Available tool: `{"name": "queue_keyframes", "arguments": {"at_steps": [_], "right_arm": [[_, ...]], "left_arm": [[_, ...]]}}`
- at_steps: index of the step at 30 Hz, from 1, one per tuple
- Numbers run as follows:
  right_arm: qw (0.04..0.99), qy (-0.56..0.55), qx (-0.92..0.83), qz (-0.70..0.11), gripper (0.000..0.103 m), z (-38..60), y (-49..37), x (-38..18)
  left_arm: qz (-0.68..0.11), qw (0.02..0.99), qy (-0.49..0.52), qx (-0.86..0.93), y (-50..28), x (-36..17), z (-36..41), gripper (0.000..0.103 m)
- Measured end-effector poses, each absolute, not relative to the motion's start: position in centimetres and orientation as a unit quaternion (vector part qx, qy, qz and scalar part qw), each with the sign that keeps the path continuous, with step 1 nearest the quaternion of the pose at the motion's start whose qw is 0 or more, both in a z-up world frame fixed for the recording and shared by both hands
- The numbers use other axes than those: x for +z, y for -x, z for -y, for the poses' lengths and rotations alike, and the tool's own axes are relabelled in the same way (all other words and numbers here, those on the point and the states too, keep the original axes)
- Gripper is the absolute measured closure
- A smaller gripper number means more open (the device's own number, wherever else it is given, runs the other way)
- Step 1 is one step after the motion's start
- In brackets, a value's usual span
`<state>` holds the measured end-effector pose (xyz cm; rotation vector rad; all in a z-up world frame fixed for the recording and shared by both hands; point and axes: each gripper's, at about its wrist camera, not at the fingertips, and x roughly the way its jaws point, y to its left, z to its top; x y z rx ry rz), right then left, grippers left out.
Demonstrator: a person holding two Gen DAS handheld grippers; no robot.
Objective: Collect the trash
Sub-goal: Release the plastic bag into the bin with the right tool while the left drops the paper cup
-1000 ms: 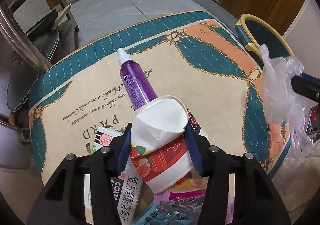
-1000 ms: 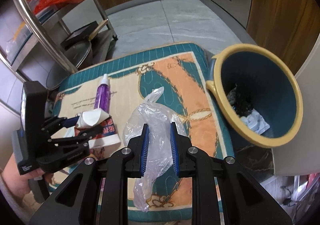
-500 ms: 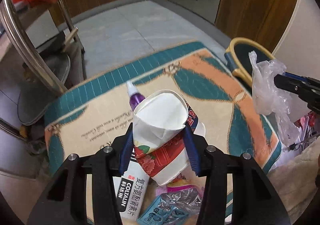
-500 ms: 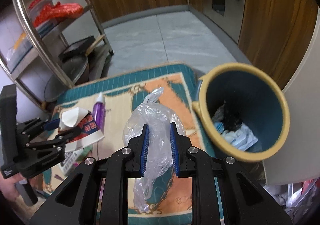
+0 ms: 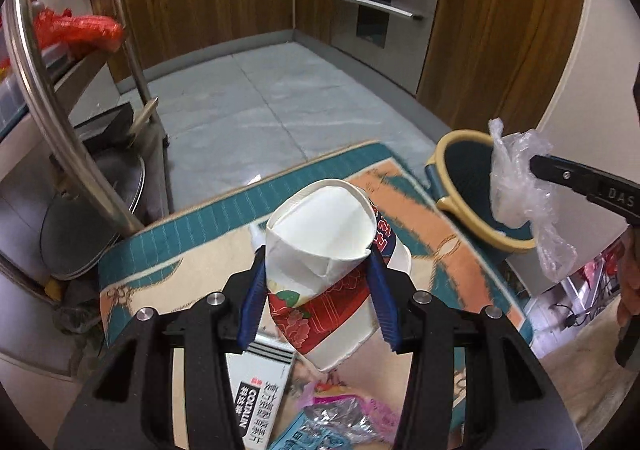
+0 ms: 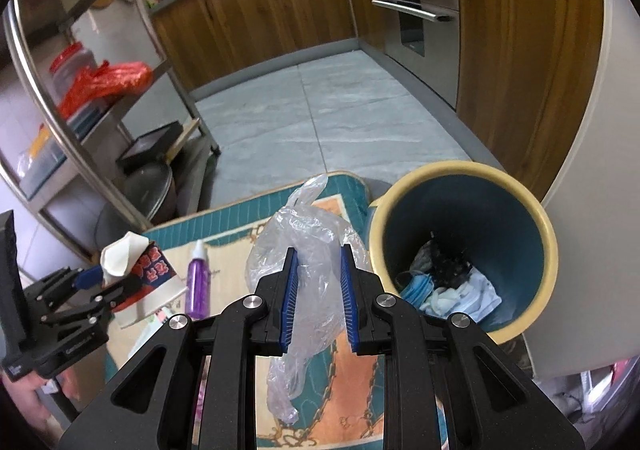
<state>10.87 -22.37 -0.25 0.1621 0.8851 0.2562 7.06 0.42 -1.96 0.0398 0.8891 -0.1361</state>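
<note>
My left gripper (image 5: 318, 292) is shut on a crushed paper cup (image 5: 320, 250) with red flower print, held above the patterned mat (image 5: 192, 246). It shows at the left of the right wrist view (image 6: 136, 270). My right gripper (image 6: 318, 290) is shut on a crumpled clear plastic bag (image 6: 308, 250), held above the mat just left of the bin. The bag also shows in the left wrist view (image 5: 520, 186). The blue bin with a yellow rim (image 6: 544, 250) stands right of the mat and holds masks and tissues.
A purple spray bottle (image 6: 198, 278) lies on the mat. A white Coltalin box (image 5: 260, 394) and foil wrappers (image 5: 340, 426) lie near the mat's front. A steel rack (image 6: 80, 122) with pans stands left. Wooden cabinets and an oven line the back.
Both grippers have risen with their loads. The right gripper with the bag has moved closer to the bin. The cup now hides most of the purple bottle in the left wrist view.
</note>
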Motion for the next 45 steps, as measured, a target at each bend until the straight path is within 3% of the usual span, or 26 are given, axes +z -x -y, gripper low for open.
{"name": "queue_keyframes", "arguments": {"at_steps": [23, 32, 45], "right_arm": [[0.933, -0.004, 0.06, -0.354, 0.081, 30.9, -11.8, 4.1], [0.914, -0.009, 0.066, -0.4, 0.081, 36.9, -13.3, 0.5], [0.89, 0.017, 0.069, -0.45, 0.081, 36.4, -14.5, -3.9]], "left_arm": [[-0.386, 0.913, -0.038, -0.126, -9.3, 0.7, 7.7, 0.056], [-0.389, 0.904, -0.071, -0.166, -10.5, -0.9, 13.3, 0.056], [-0.416, 0.877, -0.126, -0.206, -13.4, -6.8, 22.0, 0.056]]}}
